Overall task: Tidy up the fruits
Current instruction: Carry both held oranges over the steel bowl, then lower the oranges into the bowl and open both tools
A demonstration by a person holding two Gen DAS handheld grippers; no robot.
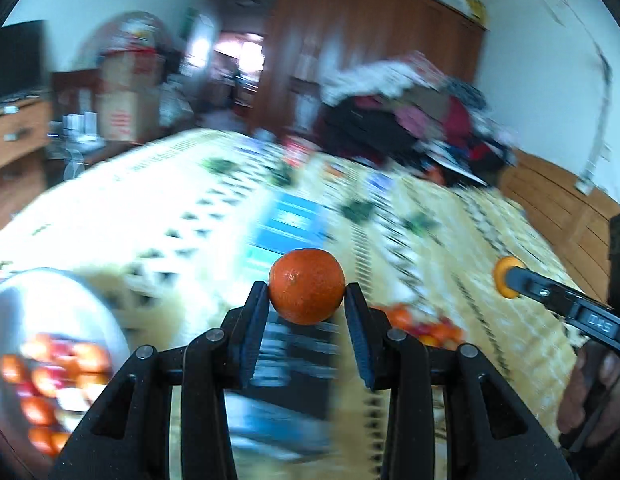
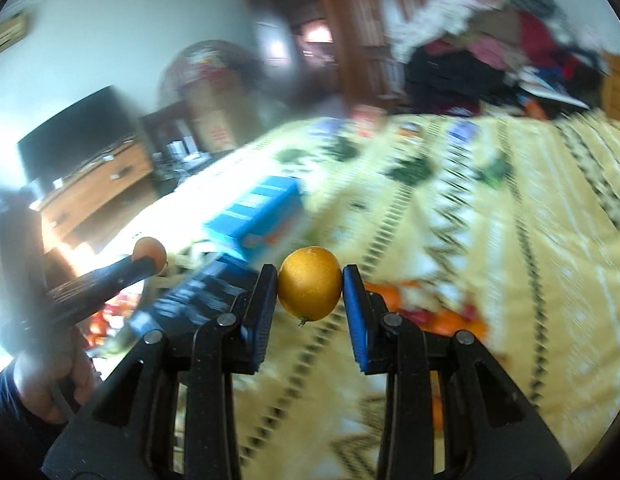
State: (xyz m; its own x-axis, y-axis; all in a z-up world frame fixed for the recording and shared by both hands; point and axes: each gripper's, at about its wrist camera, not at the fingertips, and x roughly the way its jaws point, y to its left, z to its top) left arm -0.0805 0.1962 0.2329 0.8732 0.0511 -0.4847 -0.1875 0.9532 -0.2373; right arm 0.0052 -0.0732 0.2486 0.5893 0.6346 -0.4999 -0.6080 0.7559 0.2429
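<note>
Between the left gripper's (image 1: pixel 306 300) blue-padded fingers sits a deep-orange tangerine (image 1: pixel 306 286), pinched at its widest part with the stem dimple facing the camera; its skin is pebbled and glossy. Down to the left of that gripper, near its side, lies a metal bowl (image 1: pixel 70 292) already holding red and orange fruit, so the left hand is the nearer one for a drop there. The right gripper (image 2: pixel 310 292) is likewise closed on a fruit, a smooth yellow citrus (image 2: pixel 310 289), roundish, with a small stem nub hanging below. Both fruits are held up above a yellow patterned bedspread (image 2: pixel 509 220). Loose orange and red fruit (image 2: pixel 429 316) rests on the cloth just beyond the right gripper. A blue carton (image 2: pixel 258 212) lies farther back; motion blur hides finer detail.
</note>
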